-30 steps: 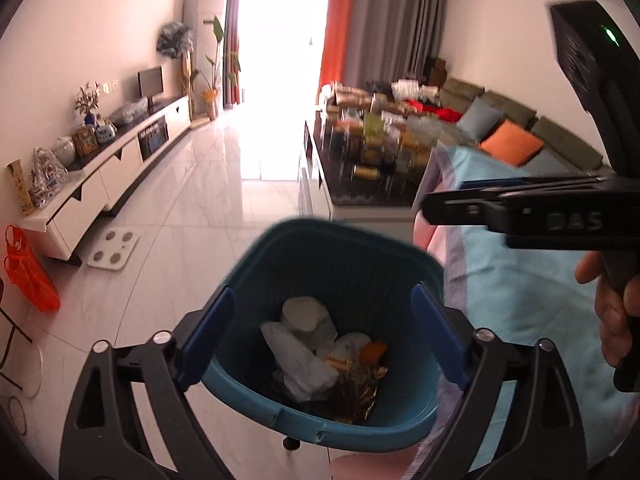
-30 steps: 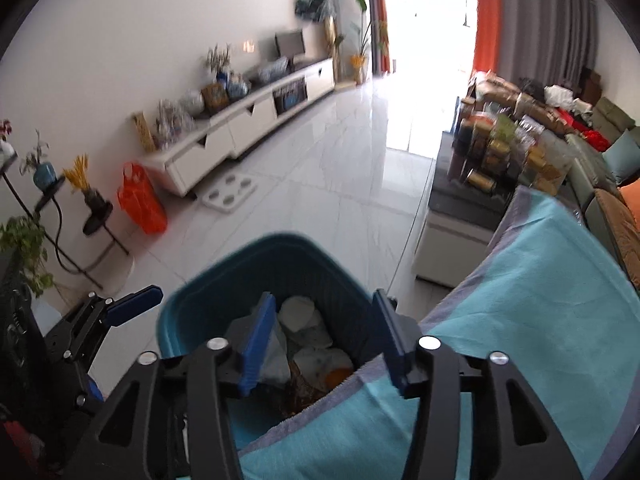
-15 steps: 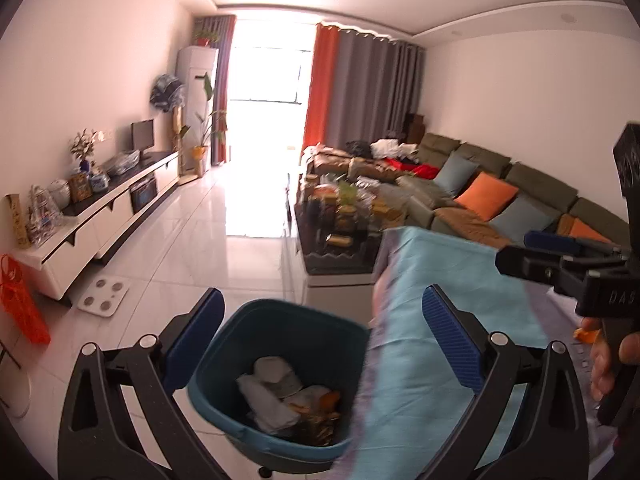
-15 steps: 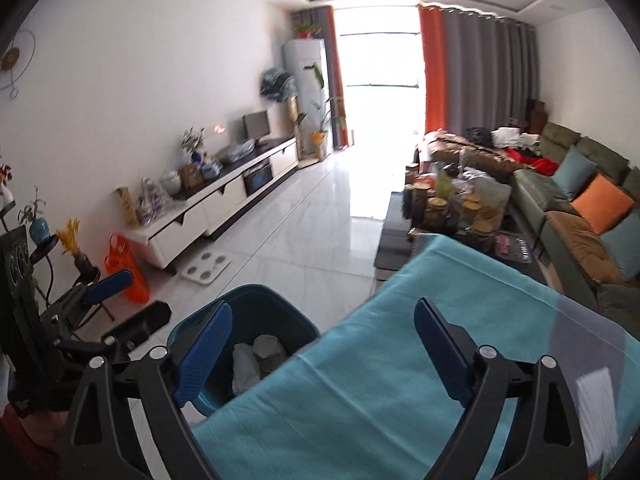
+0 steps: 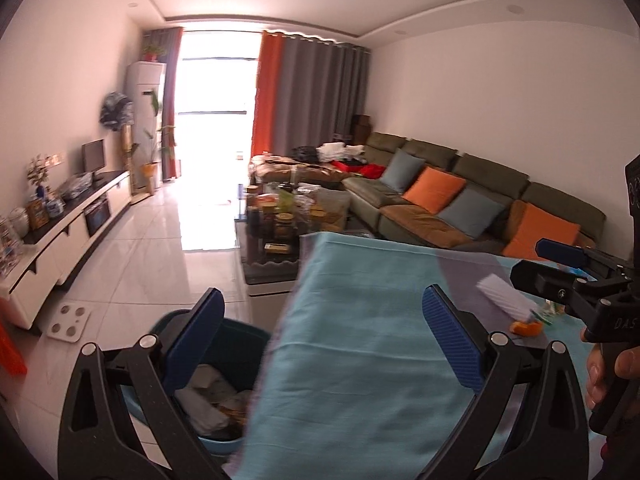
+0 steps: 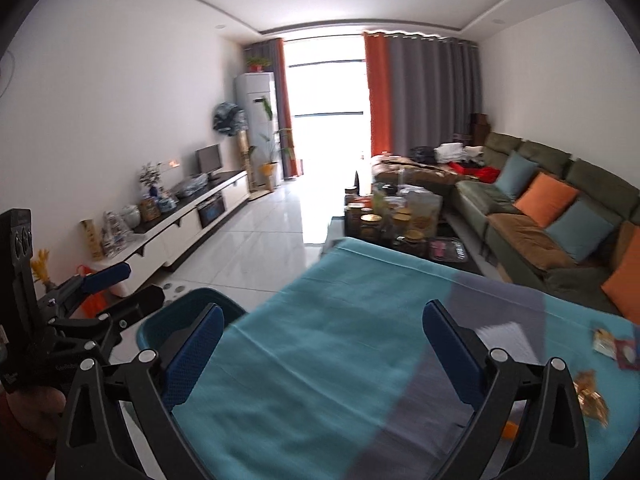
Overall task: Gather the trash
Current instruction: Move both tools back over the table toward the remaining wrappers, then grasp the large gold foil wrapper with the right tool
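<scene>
A teal trash bin (image 5: 240,330) with crumpled paper and wrappers (image 5: 208,396) inside stands on the floor at the left edge of a table under a teal cloth (image 5: 360,344). My left gripper (image 5: 324,340) is open and empty, above the bin and table edge. My right gripper (image 6: 320,350) is open and empty, over the cloth (image 6: 328,320); the bin (image 6: 176,316) is to its left. Trash lies on the cloth at the right: a white paper (image 5: 502,294), an orange scrap (image 5: 526,327), a gold wrapper (image 6: 590,396) and small packets (image 6: 606,342).
A coffee table crowded with jars (image 6: 384,220) stands beyond the clothed table. A green sofa with orange and blue cushions (image 6: 540,204) runs along the right. A white TV cabinet (image 6: 188,220) lines the left wall. A white scale (image 5: 68,318) lies on the tiled floor.
Both grippers rose and swung right, from over the bin toward the clothed table. Both jaws opened wider. The trash at the table's right came into view.
</scene>
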`<state>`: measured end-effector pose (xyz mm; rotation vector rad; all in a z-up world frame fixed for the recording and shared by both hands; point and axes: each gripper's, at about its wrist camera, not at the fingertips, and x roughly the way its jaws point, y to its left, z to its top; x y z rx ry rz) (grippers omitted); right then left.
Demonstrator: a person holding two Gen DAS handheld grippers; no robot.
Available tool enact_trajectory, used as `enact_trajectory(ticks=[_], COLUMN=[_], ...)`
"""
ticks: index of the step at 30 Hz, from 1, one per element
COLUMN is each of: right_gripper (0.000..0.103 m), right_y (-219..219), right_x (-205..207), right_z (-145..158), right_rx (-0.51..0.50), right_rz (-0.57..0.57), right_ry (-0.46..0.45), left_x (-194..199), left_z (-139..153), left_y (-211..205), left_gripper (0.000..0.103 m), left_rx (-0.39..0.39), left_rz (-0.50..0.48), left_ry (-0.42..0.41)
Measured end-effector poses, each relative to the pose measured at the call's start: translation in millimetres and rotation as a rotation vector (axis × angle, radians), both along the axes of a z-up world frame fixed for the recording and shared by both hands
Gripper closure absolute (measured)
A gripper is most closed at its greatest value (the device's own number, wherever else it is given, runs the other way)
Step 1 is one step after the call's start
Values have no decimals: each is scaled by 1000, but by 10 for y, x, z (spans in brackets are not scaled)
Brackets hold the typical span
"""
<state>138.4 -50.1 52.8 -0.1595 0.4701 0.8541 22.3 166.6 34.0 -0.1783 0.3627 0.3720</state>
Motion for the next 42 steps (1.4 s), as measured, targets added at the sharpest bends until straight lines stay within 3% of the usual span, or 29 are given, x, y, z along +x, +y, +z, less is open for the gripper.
enact_trajectory(ticks=[12,21,27,33,42], right_gripper=[7,7,7,21,29], right_y=[-1319,-2116,-2296,-2232,-2164], right_x=[232,542,823,1132,1359], right_z=[-295,-494,-643,-857,-996], right_rx=[8,-68,-159,-265,-315], right_rz=[-270,-480,-532,-494,-458], right_ry=[13,-4,9,79,114], left_x=[516,1034,1366,1617,2013], left_z=[-23,-69,-141,-240,-376], left_y=[-648,-960,-1124,-1228,-1387], left_gripper=[6,6,6,6,6], left_rx=[15,16,7,-2,-14], left_rz=[-177,-291,-336,-368,-413], left_ry=[28,49,77,101,142])
